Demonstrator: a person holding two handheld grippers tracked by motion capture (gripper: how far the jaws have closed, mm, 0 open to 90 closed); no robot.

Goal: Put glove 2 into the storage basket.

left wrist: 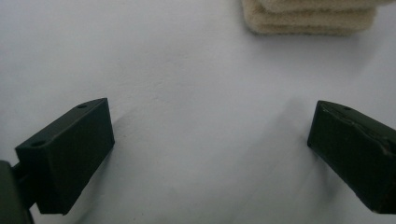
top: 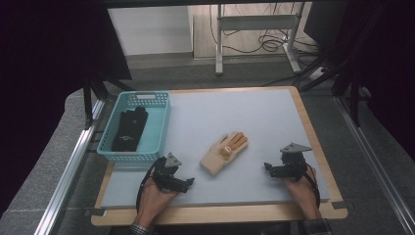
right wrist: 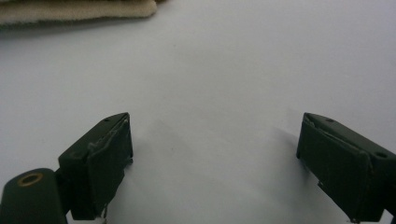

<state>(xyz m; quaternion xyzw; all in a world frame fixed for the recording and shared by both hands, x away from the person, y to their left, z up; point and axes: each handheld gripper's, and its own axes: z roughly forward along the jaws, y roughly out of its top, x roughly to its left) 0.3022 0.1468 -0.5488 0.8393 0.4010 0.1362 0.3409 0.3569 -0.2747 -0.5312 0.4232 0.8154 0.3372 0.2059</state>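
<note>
On the pale grey counter [top: 274, 122], a teal plastic basket [top: 157, 128] is holding a black glove [top: 129, 129], and a cream knitted glove [top: 224, 152] is lying near the middle. The left gripper [top: 182, 184] and right gripper [top: 272, 170] are resting wide open, empty, either side of it. Probably the picking is only starting; next, one gripper must reach the cream glove.

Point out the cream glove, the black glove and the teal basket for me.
cream glove [top: 221, 152]: high view, on its palm.
black glove [top: 130, 129]: high view, on its middle.
teal basket [top: 126, 156]: high view, on its near wall.
</note>
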